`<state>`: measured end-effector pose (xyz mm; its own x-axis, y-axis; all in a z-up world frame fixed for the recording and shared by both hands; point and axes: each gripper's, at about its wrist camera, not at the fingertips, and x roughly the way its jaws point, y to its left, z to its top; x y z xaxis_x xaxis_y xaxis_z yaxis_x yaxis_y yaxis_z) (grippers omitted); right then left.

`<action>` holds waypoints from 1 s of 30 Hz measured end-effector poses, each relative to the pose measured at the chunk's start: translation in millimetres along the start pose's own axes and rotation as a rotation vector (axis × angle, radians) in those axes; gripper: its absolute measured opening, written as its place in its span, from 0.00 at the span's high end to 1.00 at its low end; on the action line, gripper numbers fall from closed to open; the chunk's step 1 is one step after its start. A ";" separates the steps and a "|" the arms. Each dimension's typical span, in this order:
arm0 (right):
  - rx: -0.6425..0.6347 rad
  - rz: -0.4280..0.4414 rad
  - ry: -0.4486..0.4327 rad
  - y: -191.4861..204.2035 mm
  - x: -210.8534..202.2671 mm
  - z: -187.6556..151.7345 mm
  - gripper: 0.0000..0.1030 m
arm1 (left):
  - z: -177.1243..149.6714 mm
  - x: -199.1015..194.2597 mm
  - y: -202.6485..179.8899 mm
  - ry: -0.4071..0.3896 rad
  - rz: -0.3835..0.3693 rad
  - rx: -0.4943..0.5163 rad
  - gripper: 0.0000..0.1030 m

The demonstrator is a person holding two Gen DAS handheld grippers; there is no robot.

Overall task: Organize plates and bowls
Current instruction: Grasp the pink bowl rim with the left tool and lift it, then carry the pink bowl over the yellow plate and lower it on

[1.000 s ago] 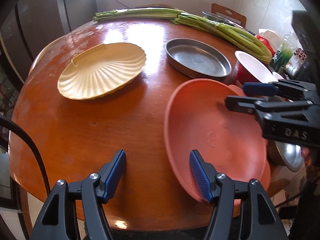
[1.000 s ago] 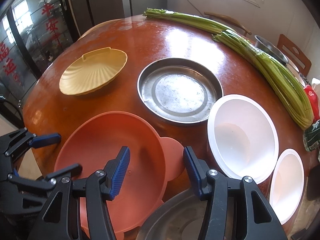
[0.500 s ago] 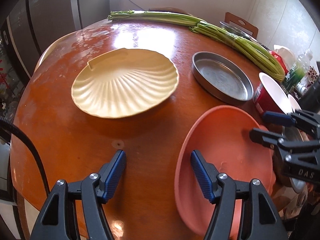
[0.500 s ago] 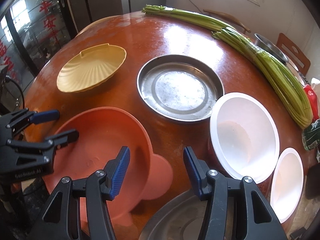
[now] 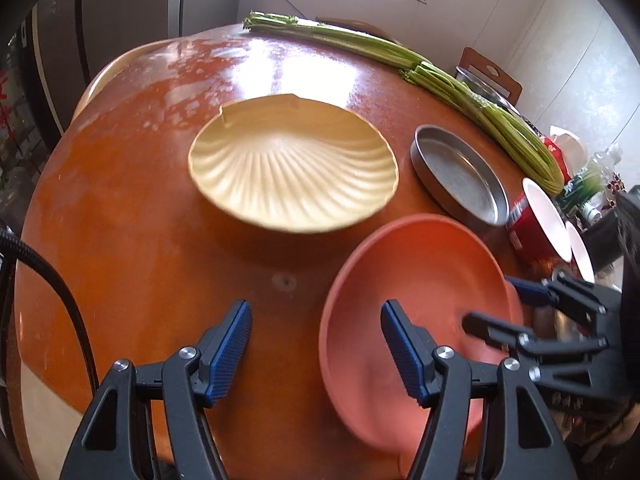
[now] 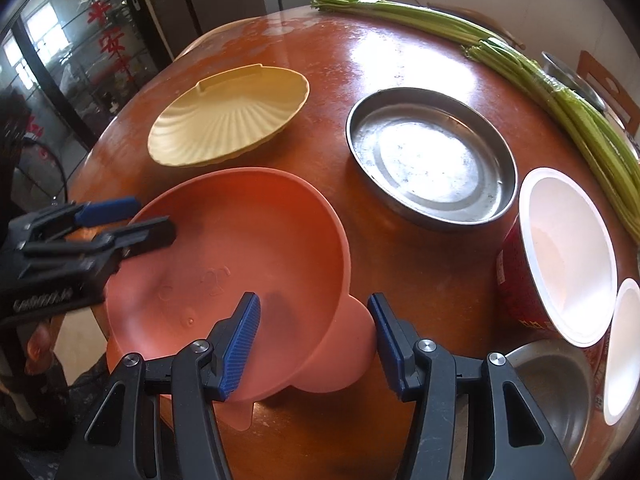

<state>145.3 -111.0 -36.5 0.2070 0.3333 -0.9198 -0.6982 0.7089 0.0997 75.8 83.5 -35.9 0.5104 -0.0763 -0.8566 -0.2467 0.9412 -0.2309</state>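
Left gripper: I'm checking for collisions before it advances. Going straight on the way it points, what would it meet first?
Probably the shell-shaped yellow plate, which lies ahead past bare table. The left gripper is open; its right finger overlaps the orange bowl rim, height unclear.

We see our left gripper (image 5: 316,354), jaws apart, over the wooden table (image 5: 160,264), between a shell-shaped yellow plate (image 5: 294,164) and an orange plastic bowl (image 5: 420,280); our right gripper (image 5: 504,308) reaches over that bowl.
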 end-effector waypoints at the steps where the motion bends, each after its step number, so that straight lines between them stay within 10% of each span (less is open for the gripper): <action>1: 0.008 0.008 -0.002 0.8 -0.3 0.1 0.44 | -5.4 -3.4 0.0 0.001 0.005 0.003 0.35; 30: 0.043 0.055 -0.150 27.3 -46.7 -4.8 0.44 | -6.2 -40.9 -18.0 -0.082 -0.069 0.040 0.36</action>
<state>113.2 -110.2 7.4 0.2712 0.4593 -0.8459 -0.6821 0.7118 0.1678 54.2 67.7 0.4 0.5911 -0.1161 -0.7982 -0.1760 0.9472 -0.2682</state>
